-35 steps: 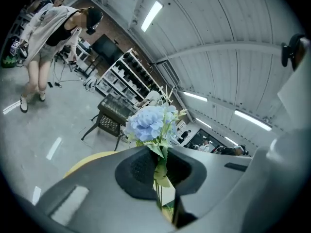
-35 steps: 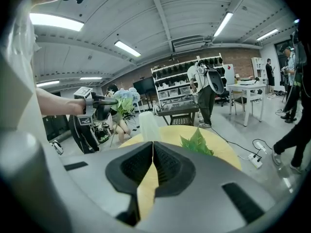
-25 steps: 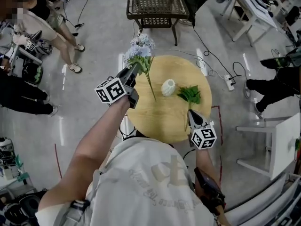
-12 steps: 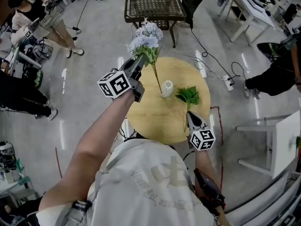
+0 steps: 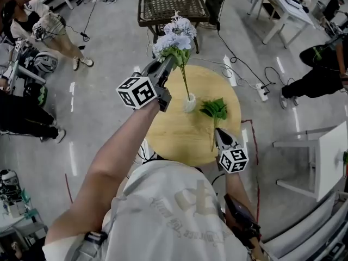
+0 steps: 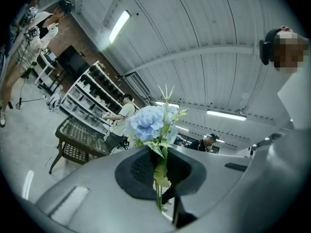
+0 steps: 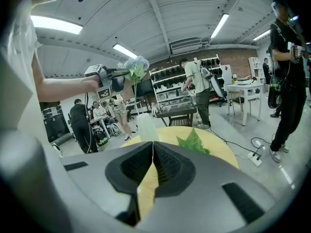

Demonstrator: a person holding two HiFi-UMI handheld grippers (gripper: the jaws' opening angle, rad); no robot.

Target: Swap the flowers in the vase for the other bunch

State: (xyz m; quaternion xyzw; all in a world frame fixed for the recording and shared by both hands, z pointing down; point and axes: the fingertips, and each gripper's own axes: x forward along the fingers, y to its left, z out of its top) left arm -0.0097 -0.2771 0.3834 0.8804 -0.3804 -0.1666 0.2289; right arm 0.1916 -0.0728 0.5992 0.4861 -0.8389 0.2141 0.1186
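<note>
Head view: upright bunch, blooms uppermost, in left tongs; right tongs clenched empty.

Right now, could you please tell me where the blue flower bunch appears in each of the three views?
Head view: the blue flower bunch is at top centre, gripped by the left tool.
Left gripper view: the bunch sits in the centre, its stem pinched between the jaws.
Right gripper view: it is at upper left, at the left tool's tip.
Shared landmark: the dark wicker table.

Head view looks steeply down at the table; right gripper view skims it closely.
</note>
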